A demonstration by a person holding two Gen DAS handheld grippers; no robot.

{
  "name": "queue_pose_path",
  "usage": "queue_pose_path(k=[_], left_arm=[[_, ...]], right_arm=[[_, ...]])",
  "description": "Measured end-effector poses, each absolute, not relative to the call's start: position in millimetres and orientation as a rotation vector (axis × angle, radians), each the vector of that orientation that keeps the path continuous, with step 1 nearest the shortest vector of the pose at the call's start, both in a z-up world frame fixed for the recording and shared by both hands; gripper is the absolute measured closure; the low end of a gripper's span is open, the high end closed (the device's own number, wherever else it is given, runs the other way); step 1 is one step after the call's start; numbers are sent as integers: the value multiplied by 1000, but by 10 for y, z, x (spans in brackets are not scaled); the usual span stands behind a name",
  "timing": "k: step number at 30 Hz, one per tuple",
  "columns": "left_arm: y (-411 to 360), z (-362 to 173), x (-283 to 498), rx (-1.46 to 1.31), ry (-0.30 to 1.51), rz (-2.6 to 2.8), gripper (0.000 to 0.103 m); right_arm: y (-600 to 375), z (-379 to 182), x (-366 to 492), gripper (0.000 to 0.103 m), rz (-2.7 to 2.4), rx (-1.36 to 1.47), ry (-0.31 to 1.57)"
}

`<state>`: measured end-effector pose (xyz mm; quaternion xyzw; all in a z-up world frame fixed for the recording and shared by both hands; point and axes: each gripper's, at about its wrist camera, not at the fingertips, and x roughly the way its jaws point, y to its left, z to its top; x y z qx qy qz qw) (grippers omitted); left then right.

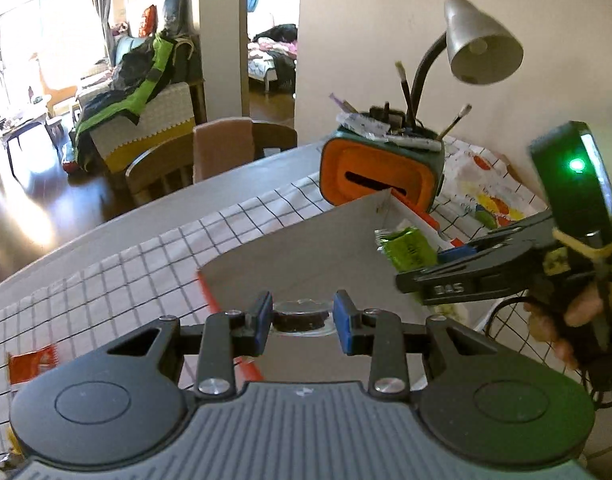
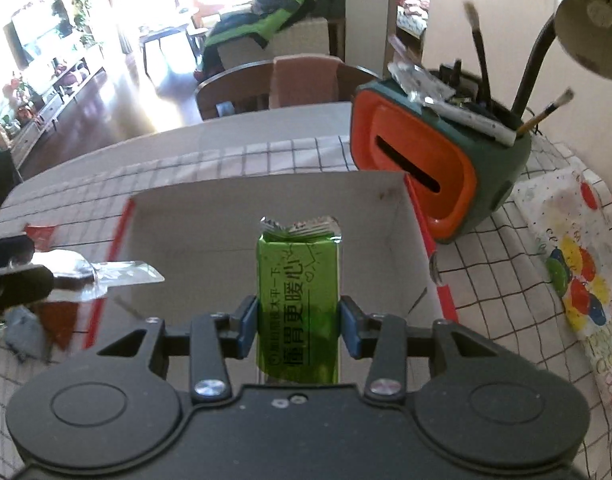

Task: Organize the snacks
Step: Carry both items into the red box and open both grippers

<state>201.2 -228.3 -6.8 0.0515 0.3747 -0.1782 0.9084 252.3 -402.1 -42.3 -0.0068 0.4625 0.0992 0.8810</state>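
A white cardboard box (image 2: 266,204) with red edges lies open on the checked tablecloth. My right gripper (image 2: 300,322) is shut on a green snack packet (image 2: 298,280) and holds it above the box's inside; the packet also shows in the left wrist view (image 1: 409,248), with the right gripper (image 1: 445,264) beside it. My left gripper (image 1: 302,322) is shut on a clear-wrapped dark round snack (image 1: 300,316) at the box's near edge (image 1: 306,248). In the right wrist view that snack (image 2: 102,276) shows at the left, over the box's left rim.
An orange and green pen holder (image 1: 381,172) with brushes stands behind the box, beside a grey desk lamp (image 1: 477,48). A colourful printed bag (image 2: 577,276) lies at the right. A red snack packet (image 1: 32,362) lies on the cloth at the left. A wooden chair (image 1: 194,164) stands beyond the table.
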Motion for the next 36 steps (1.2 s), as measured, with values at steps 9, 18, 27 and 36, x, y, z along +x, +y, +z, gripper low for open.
queue_pose_path(k=[9, 18, 27, 36], left_arm=[[-2608, -633, 2131, 193, 883, -389, 71], [-2694, -940, 2091, 248, 965, -383, 71], [-2649, -986, 2060, 245, 992, -365, 70], [-2529, -810, 1971, 178, 942, -368, 51]], right_arm=[[-4017, -946, 2774, 62, 190, -37, 1071], [-3953, -1104, 2754, 62, 229, -106, 1120], [-4054, -1115, 2705, 61, 273, -99, 1131], [-4098, -836, 2449, 46, 317, -79, 1037]])
